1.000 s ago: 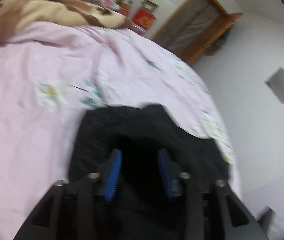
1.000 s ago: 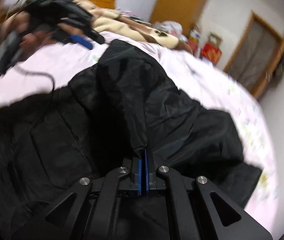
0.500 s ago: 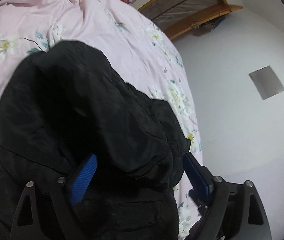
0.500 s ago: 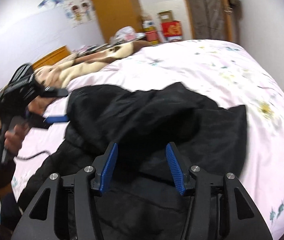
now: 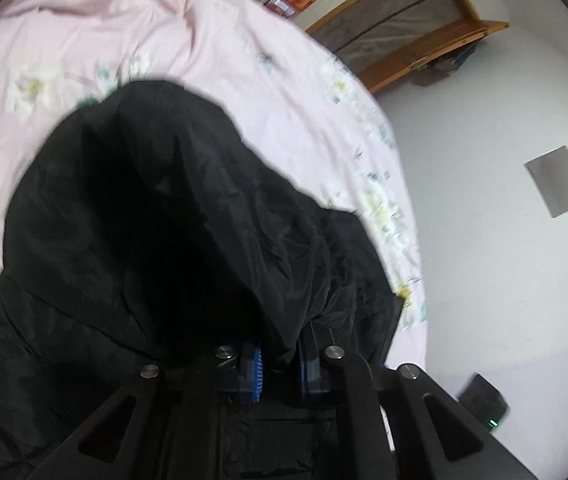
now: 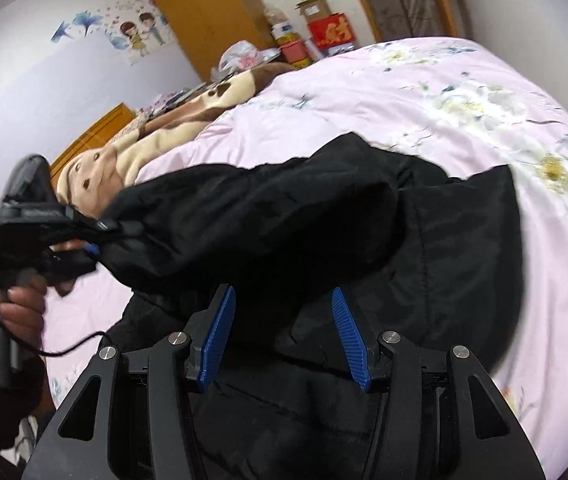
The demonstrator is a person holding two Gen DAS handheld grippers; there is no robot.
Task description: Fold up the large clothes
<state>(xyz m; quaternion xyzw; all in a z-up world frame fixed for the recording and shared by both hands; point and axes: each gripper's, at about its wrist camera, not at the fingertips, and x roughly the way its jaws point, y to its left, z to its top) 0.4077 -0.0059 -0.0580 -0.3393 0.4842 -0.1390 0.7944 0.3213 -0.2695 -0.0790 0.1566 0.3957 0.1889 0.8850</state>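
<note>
A large black padded jacket [image 5: 144, 240] lies on the pink floral bed cover [image 5: 224, 60]. My left gripper [image 5: 280, 372] is shut on a fold of the jacket, which drapes forward over its blue pads. In the right wrist view the jacket [image 6: 423, 260] lies across the pink floral bed cover [image 6: 423, 92], and the left gripper [image 6: 88, 248] holds the jacket's left end, lifted off the bed. My right gripper [image 6: 284, 336] is open, its blue pads apart just above the jacket's lower part, holding nothing.
A brown and cream blanket [image 6: 156, 136] lies at the head of the bed. Boxes and bags [image 6: 315, 36] stand by a wooden wardrobe [image 6: 212, 12] and a door [image 5: 395, 28]. The bed's edge runs along a white wall [image 5: 503, 260].
My left gripper went from open around the jacket to shut on a fold of it. My right gripper, shut on the fabric a second ago, has let go and stays open.
</note>
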